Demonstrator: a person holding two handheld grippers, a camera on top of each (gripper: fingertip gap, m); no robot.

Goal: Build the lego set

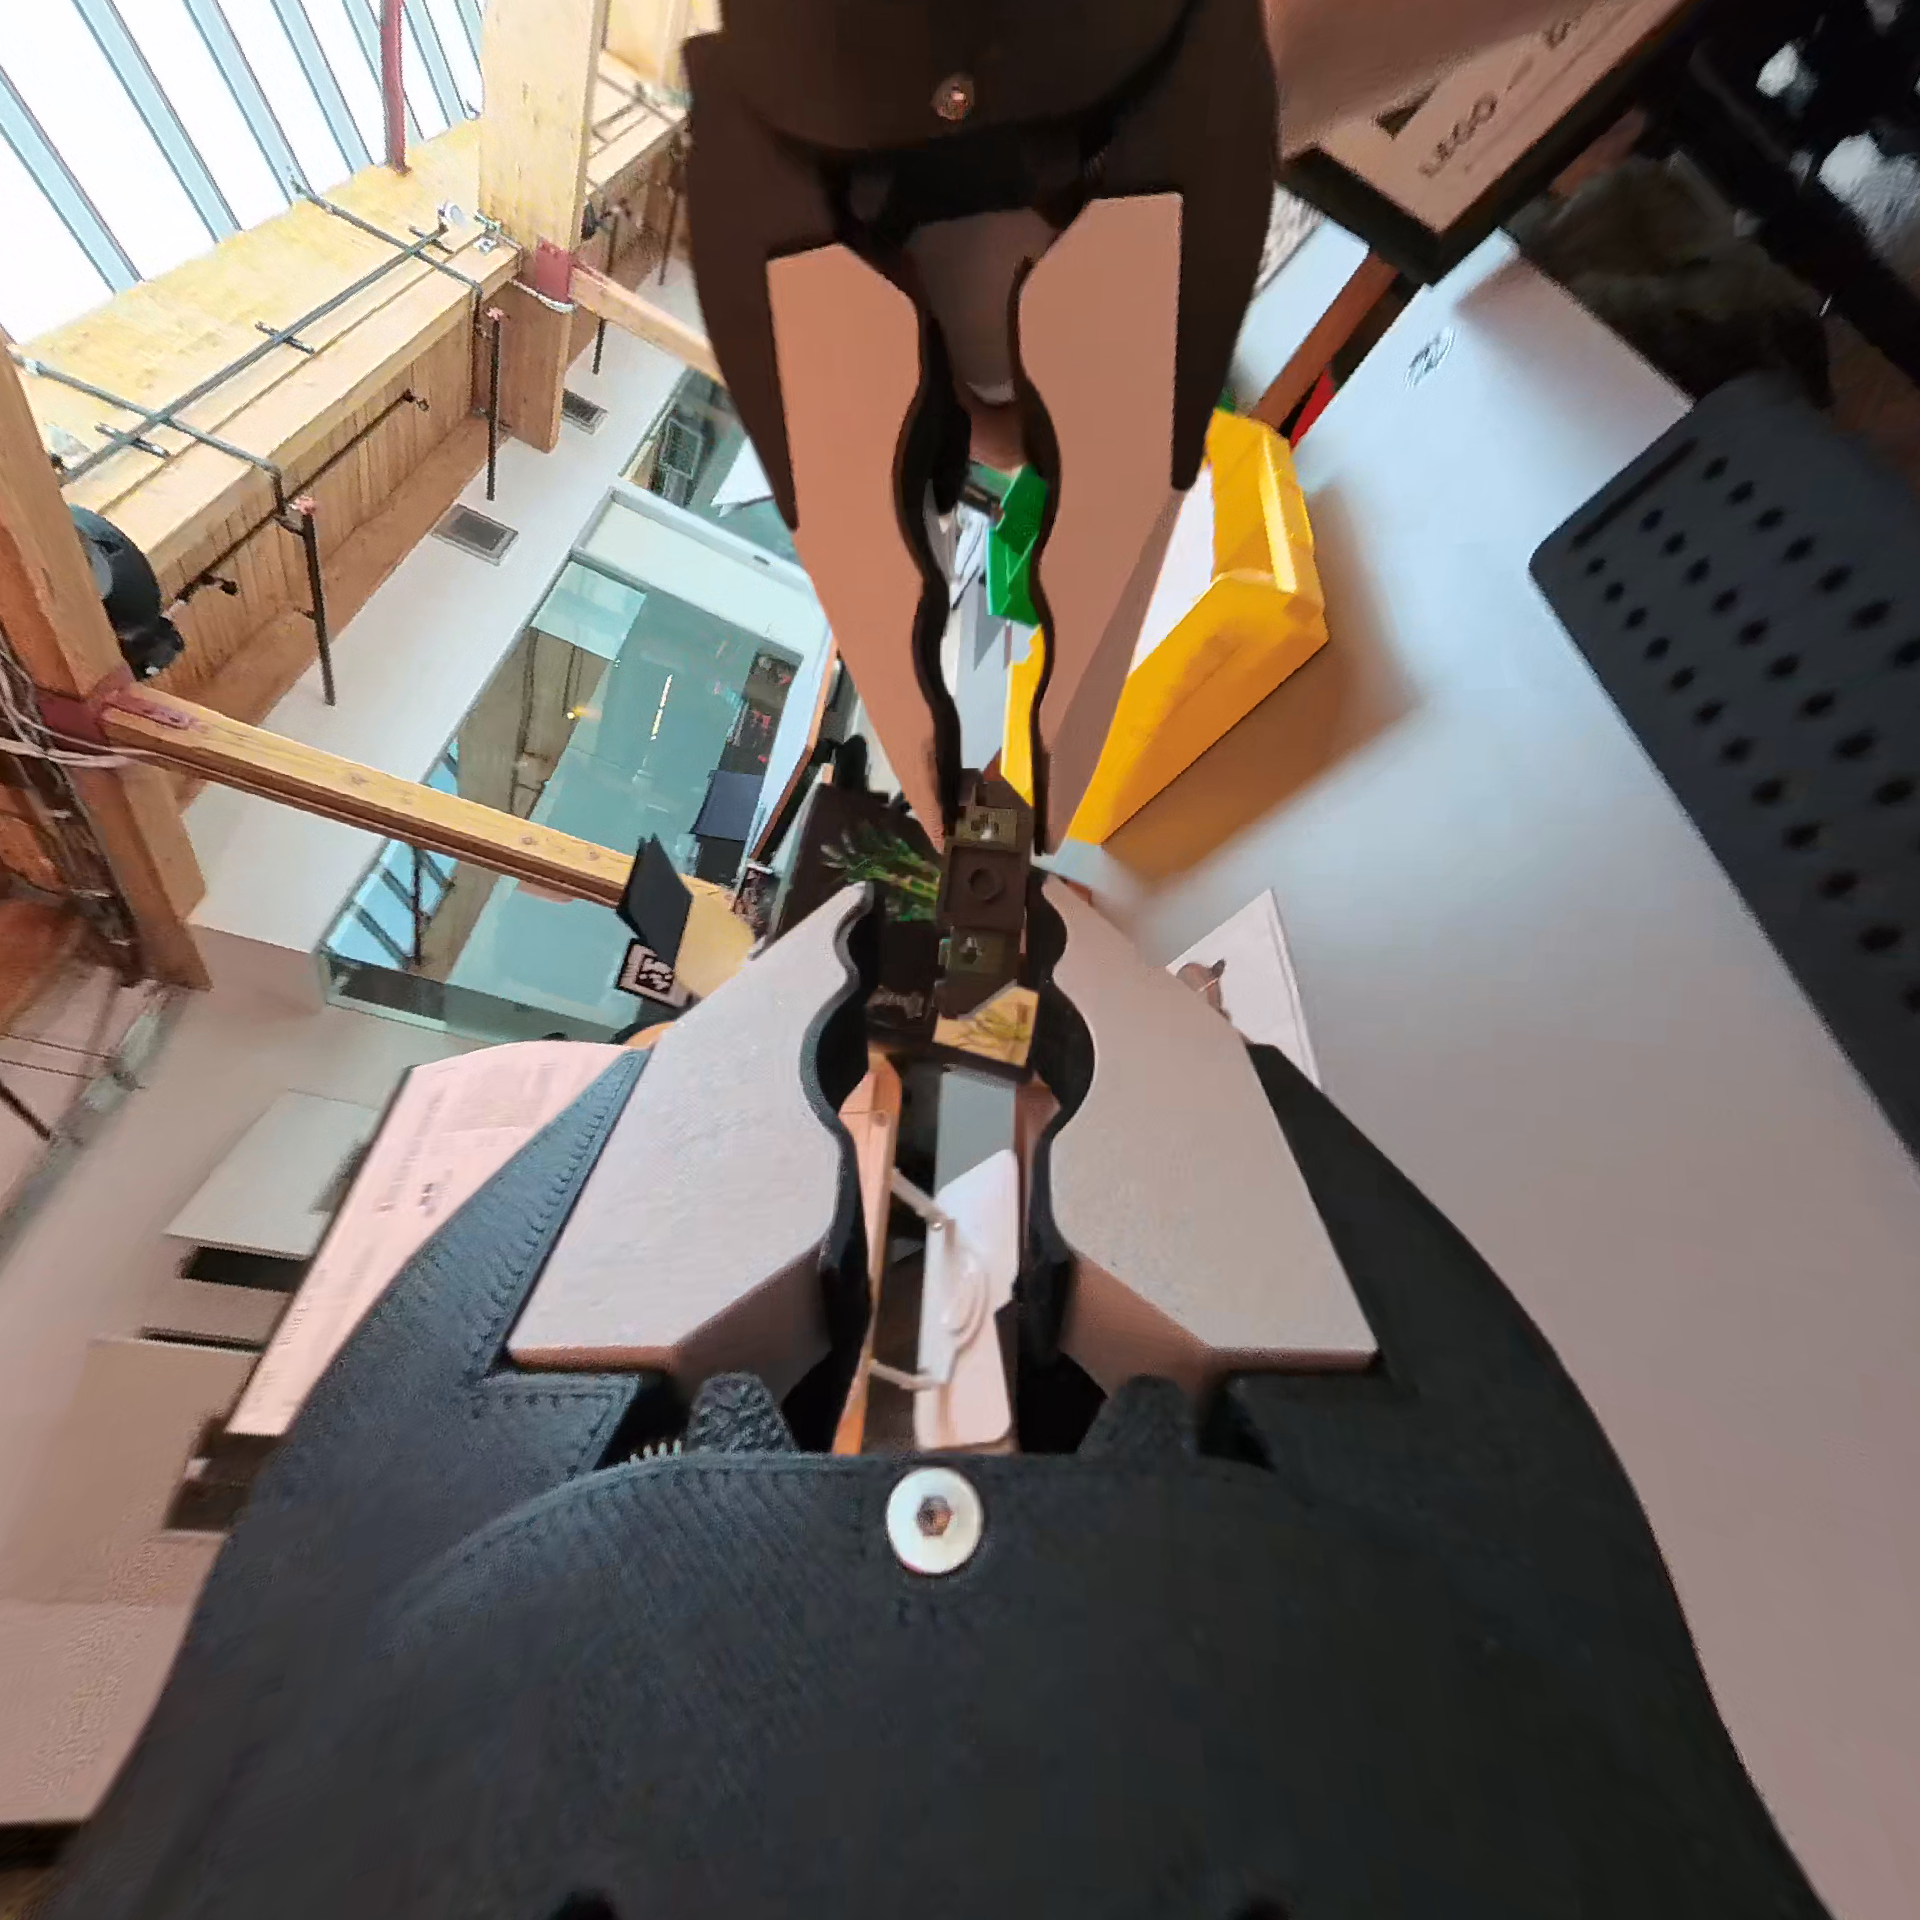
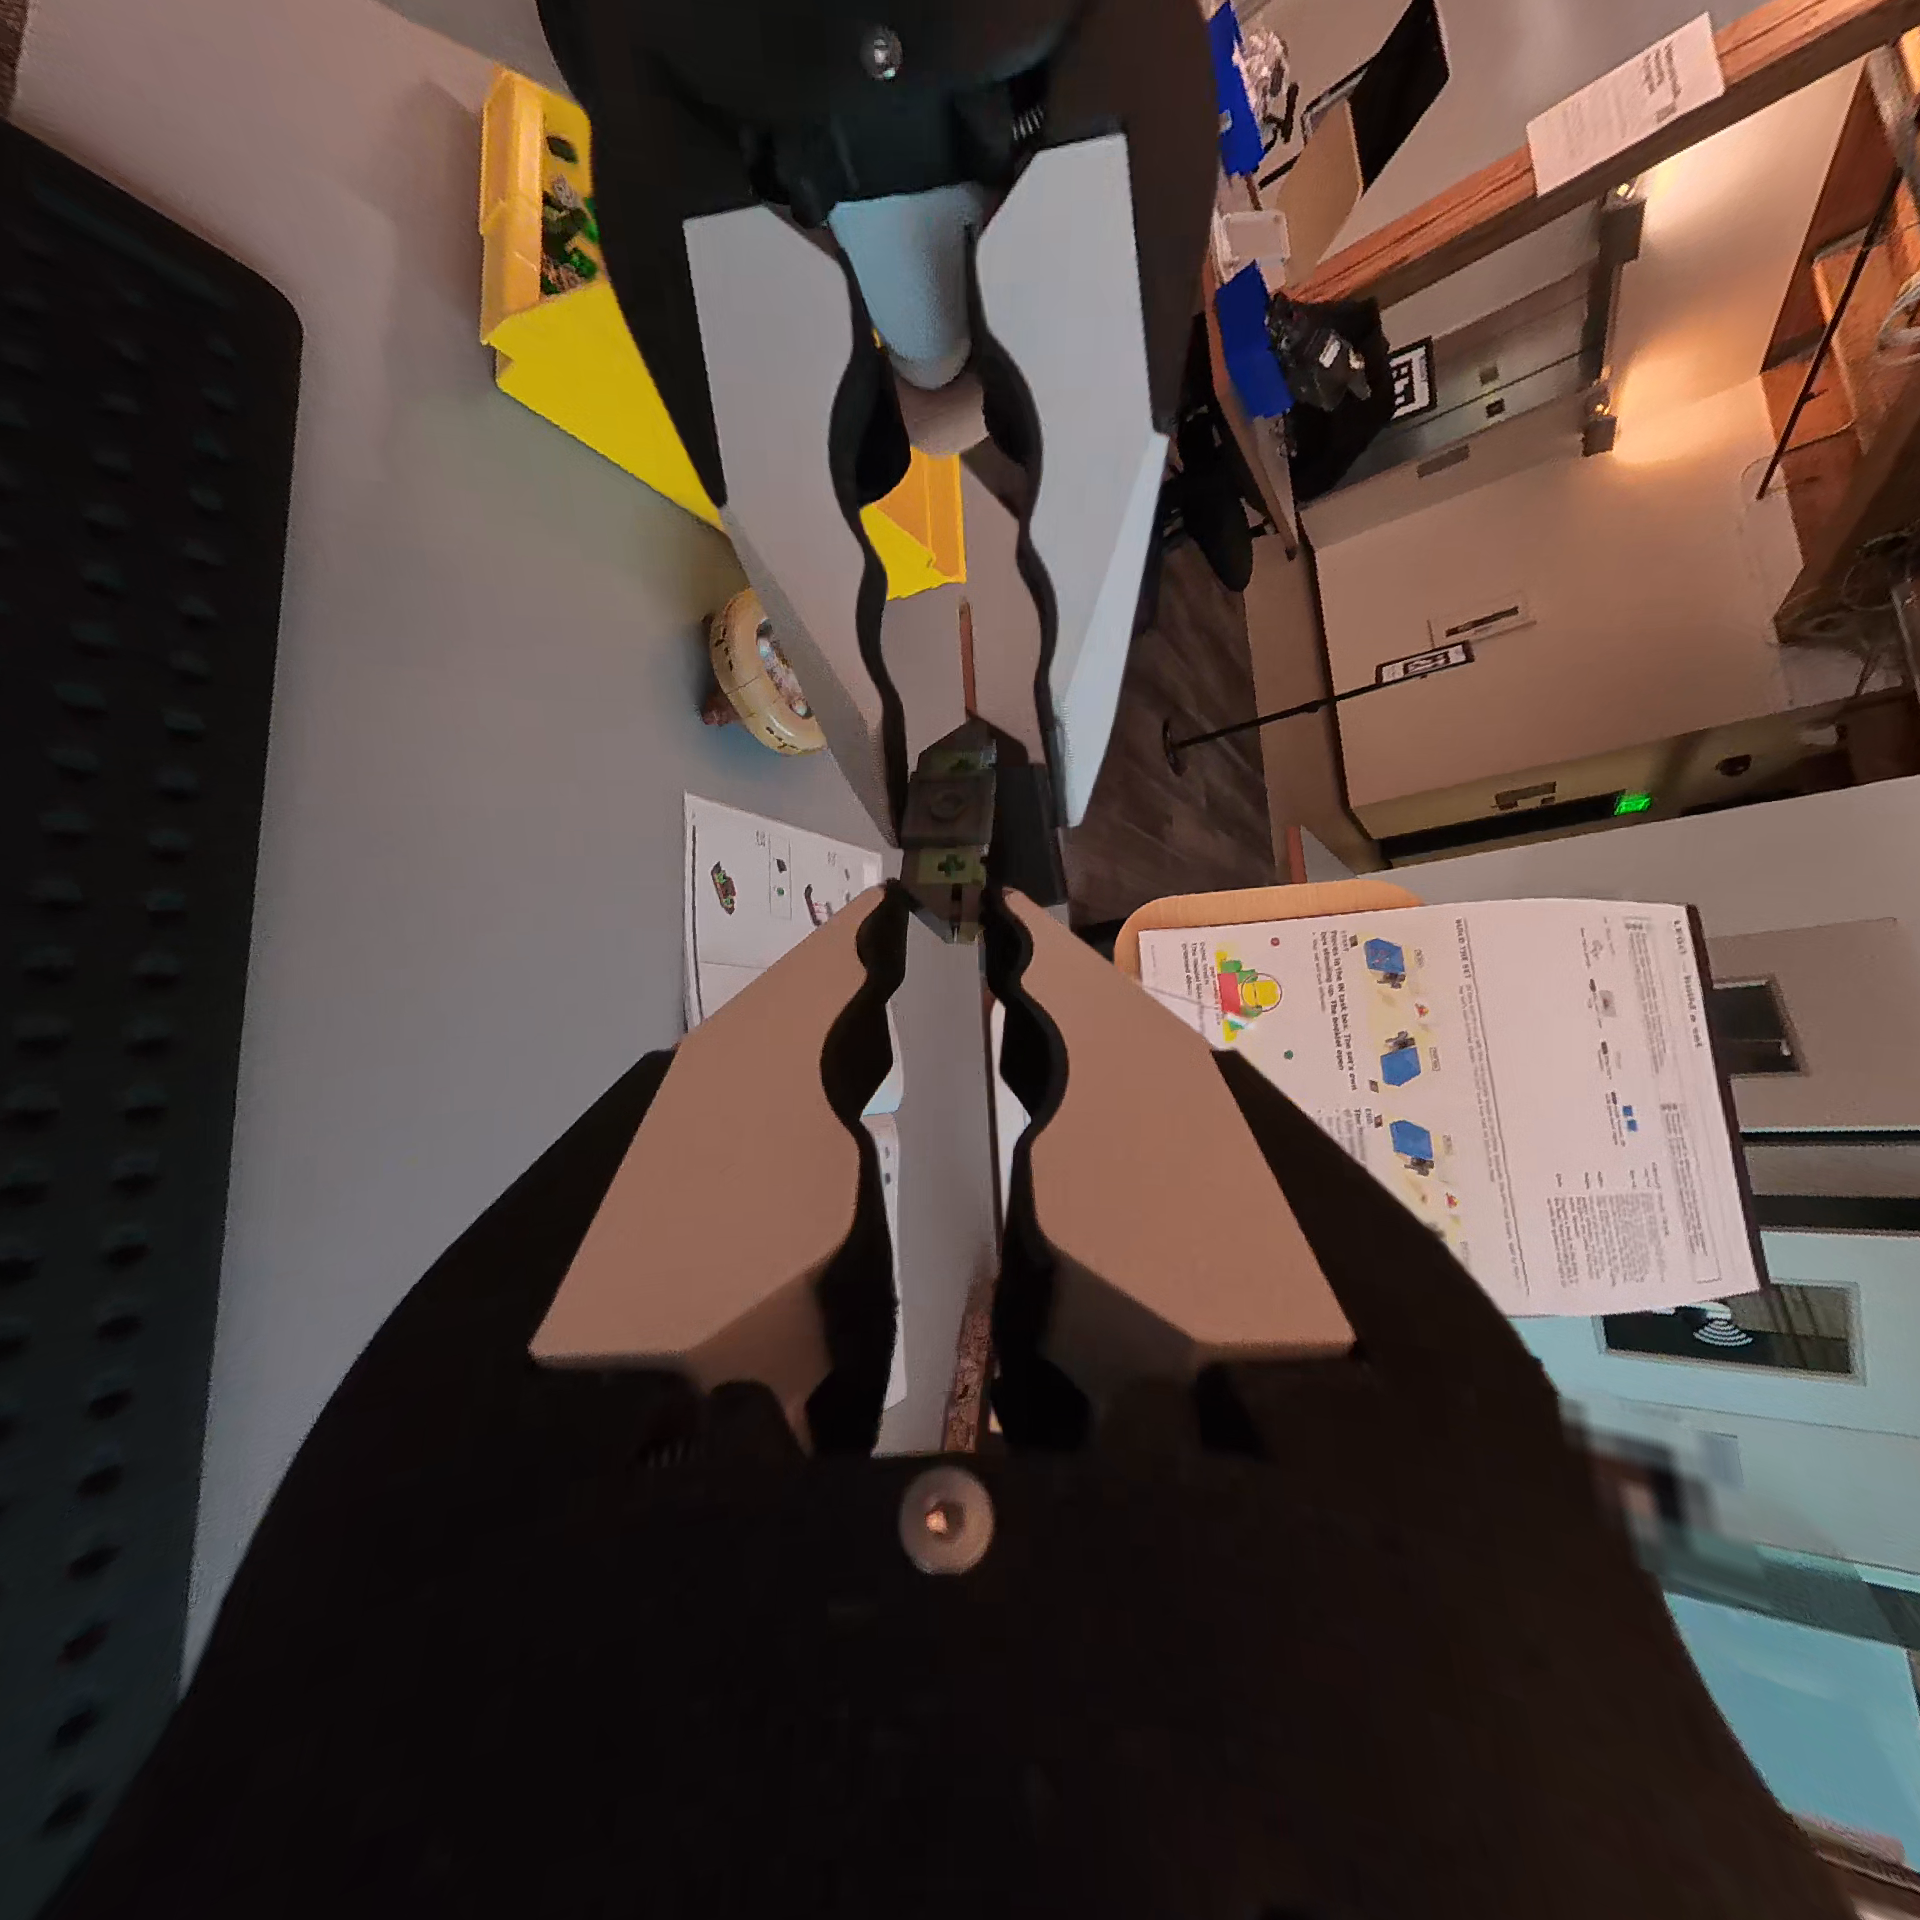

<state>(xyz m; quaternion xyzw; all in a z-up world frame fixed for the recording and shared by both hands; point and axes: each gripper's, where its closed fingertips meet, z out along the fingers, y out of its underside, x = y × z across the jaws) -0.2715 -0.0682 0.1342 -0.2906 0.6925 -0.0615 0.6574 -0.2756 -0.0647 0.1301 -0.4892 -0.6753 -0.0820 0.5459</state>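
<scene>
Left wrist view: left gripper (image 1: 997, 920) and right gripper (image 1: 992, 805) meet tip to tip above the white table (image 1: 1455, 831), both sets of fingers pinched on one small brown-olive lego assembly (image 1: 982, 894). Yellow parts bin (image 1: 1236, 623) sits beyond. Right wrist view: printed instruction sheet (image 2: 1475, 1101) and a smaller booklet (image 2: 748, 914) carry text, not transcribed. Black perforated mat (image 2: 125, 831) lies alongside.

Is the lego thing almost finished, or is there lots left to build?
Some is done: a small brown-and-olive lego assembly of several joined pieces. It is pinched between the left gripper and right gripper. Loose pieces wait in the yellow bin, so plenty seems left.
</scene>
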